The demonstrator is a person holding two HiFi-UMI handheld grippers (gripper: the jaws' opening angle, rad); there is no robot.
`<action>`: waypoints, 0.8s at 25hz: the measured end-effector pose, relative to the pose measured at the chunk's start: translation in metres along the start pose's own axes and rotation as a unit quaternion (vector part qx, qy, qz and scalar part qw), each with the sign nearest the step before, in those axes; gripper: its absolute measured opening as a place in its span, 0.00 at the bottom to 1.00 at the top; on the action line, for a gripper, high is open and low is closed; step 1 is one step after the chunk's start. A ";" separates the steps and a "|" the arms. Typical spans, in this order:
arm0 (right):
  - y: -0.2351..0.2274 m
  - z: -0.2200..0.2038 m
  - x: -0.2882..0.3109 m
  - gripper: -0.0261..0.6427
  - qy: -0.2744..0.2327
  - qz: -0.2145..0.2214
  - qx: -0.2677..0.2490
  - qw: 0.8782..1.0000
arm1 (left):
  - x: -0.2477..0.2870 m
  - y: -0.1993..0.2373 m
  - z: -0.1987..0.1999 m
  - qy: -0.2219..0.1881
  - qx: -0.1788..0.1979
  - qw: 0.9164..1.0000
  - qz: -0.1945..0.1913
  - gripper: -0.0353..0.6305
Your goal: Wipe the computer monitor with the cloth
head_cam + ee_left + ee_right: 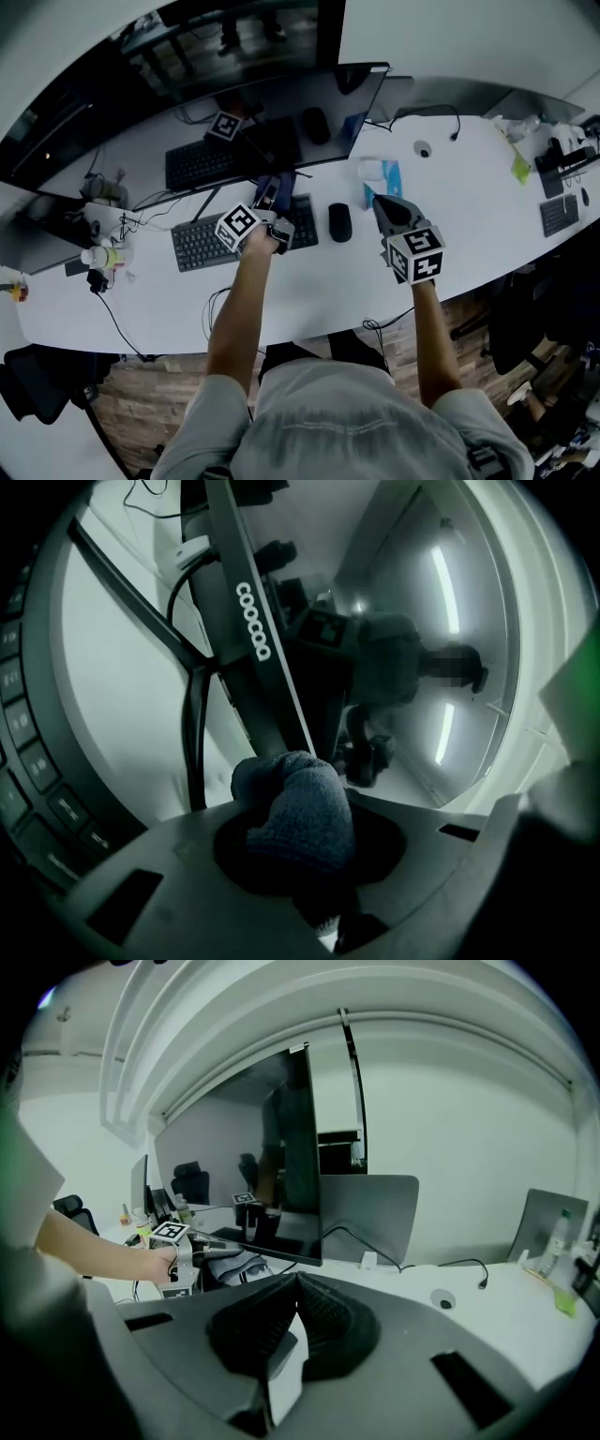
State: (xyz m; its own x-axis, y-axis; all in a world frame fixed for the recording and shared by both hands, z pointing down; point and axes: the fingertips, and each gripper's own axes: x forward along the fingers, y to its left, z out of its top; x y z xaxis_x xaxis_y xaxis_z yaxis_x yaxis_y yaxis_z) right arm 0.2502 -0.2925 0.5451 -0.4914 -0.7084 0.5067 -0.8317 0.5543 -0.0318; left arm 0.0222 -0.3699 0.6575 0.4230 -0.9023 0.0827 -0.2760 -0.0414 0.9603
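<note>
The computer monitor (272,103) stands at the back of the white desk (469,216), its dark screen mirroring the keyboard and my gripper. My left gripper (271,194) is shut on a dark blue cloth (280,180) right at the screen's lower edge. In the left gripper view the bunched cloth (298,808) sits between the jaws, just below the monitor's bottom bezel (253,621). My right gripper (380,201) hovers over the desk to the right of the mouse, shut on nothing. The right gripper view shows its jaws (294,1286) closed together, with the monitor (258,1162) ahead on the left.
A black keyboard (202,239) and a black mouse (340,222) lie below the monitor. A blue and white pack (380,174) lies just beyond my right gripper. Cables and small bottles (103,255) crowd the left end. Another keyboard (560,214) lies far right.
</note>
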 end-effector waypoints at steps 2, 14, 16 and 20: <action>-0.011 -0.002 -0.003 0.29 -0.001 -0.002 0.002 1.000 | 0.009 -0.004 -0.010 0.005 0.001 1.000 -0.002 0.17; -0.081 -0.005 -0.020 0.29 -0.021 0.001 -0.002 1.000 | 0.062 -0.029 -0.077 0.023 0.010 1.000 -0.014 0.17; -0.091 -0.004 -0.023 0.29 -0.024 0.000 0.000 1.000 | 0.070 -0.033 -0.088 0.026 0.009 0.999 -0.019 0.17; -0.107 -0.004 -0.026 0.29 -0.029 -0.001 0.004 1.000 | 0.086 -0.042 -0.108 0.035 0.014 0.999 -0.019 0.17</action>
State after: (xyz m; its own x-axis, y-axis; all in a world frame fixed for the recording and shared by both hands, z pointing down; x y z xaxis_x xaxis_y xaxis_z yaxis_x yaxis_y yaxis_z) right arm 0.3530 -0.3314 0.5389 -0.5034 -0.7337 0.4563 -0.8350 0.5490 -0.0384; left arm 0.1639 -0.3997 0.6537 0.4919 -0.8681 0.0661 -0.2827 -0.0874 0.9552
